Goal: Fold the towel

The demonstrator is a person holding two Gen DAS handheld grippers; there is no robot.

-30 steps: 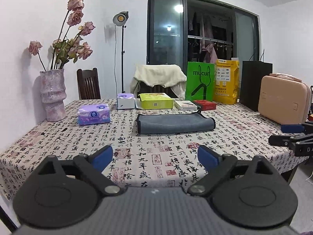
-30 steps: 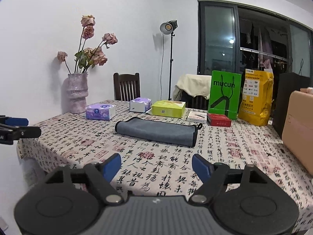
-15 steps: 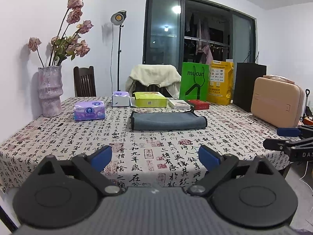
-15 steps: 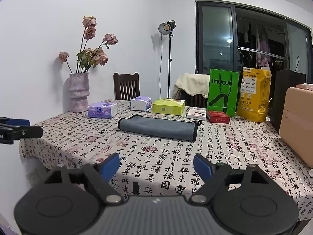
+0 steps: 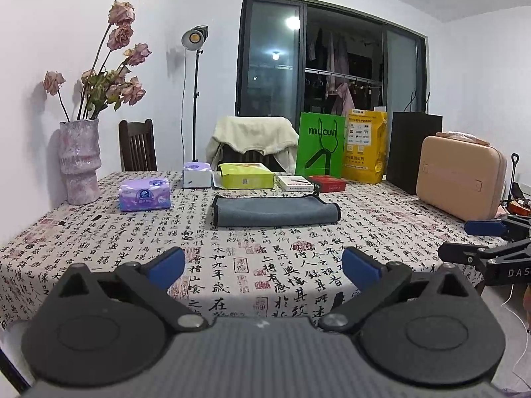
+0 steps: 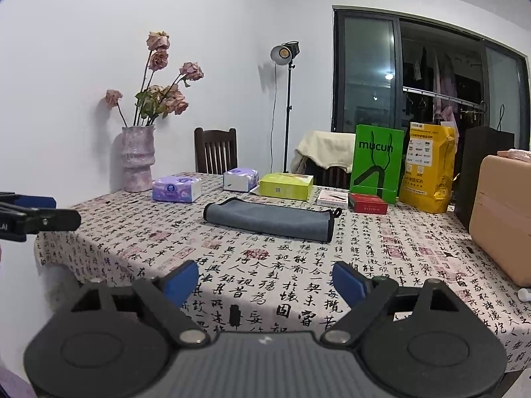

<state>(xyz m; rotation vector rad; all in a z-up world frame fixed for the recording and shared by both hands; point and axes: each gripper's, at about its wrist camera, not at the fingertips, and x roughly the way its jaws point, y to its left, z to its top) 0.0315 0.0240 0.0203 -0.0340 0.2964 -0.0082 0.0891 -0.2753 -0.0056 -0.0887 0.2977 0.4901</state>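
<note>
A grey towel (image 5: 275, 211) lies folded into a long flat strip in the middle of the table (image 5: 99, 248); it also shows in the right wrist view (image 6: 270, 219). My left gripper (image 5: 264, 267) is open and empty, held near the table's front edge, well short of the towel. My right gripper (image 6: 265, 282) is open and empty, also back from the towel near the front edge. The right gripper shows at the right edge of the left wrist view (image 5: 478, 242), and the left gripper at the left edge of the right wrist view (image 6: 39, 214).
Behind the towel stand tissue packs (image 5: 145, 194), a yellow-green box (image 5: 245, 175), a red box (image 5: 327, 183), a green bag (image 5: 320, 149) and a yellow bag (image 5: 365, 146). A vase with dried roses (image 5: 79, 161) stands at the left, a tan case (image 5: 461, 177) at the right.
Both grippers have drawn back a little from the table and stayed open. The towel has not moved.
</note>
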